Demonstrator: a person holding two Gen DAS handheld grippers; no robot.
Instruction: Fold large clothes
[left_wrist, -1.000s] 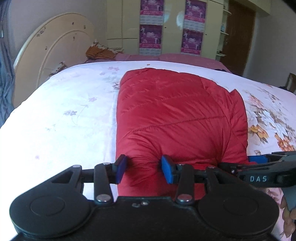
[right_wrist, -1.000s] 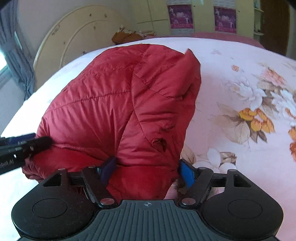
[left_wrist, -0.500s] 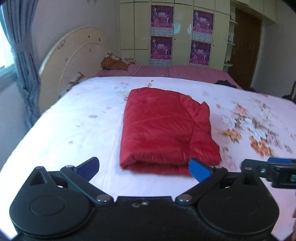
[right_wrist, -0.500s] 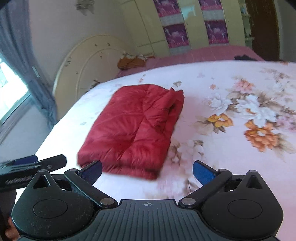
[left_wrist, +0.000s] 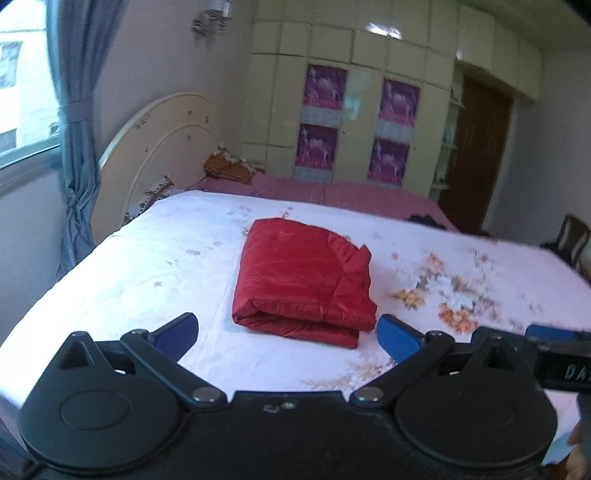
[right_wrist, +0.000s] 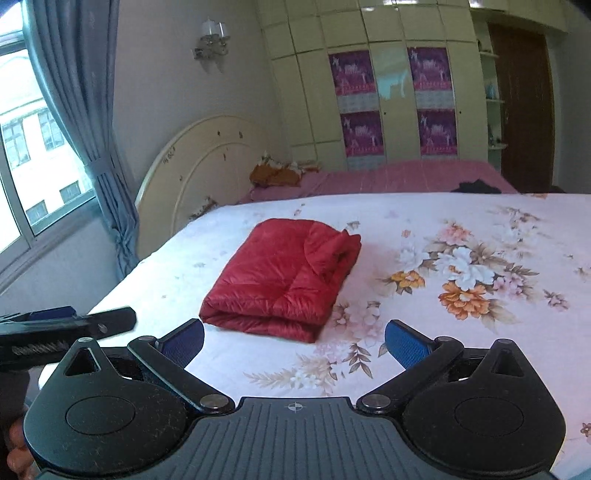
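Observation:
A red quilted jacket (left_wrist: 303, 280) lies folded into a thick rectangle on the white floral bedspread (left_wrist: 155, 266). In the right wrist view the same jacket (right_wrist: 284, 280) sits left of the big flower print. My left gripper (left_wrist: 286, 334) hangs wide open, well short of the jacket's near fold, with nothing between its blue pads. My right gripper (right_wrist: 293, 341) is equally open and empty, drawn back from the jacket. Each view catches the other gripper at its edge: the right one (left_wrist: 554, 354) and the left one (right_wrist: 66, 325).
A cream headboard (left_wrist: 159, 155) stands at the bed's left end, beside a blue curtain (left_wrist: 74, 110) and a window. Behind the bed lie a pink-covered bed (right_wrist: 388, 177), a wardrobe (right_wrist: 388, 92) with purple posters and a dark door (right_wrist: 524, 103). A chair (left_wrist: 569, 240) stands at the right.
Both grippers let go of the jacket's near edge, opened wide, and pulled back and up from the bed. The folded jacket now lies free and looks smaller in both views.

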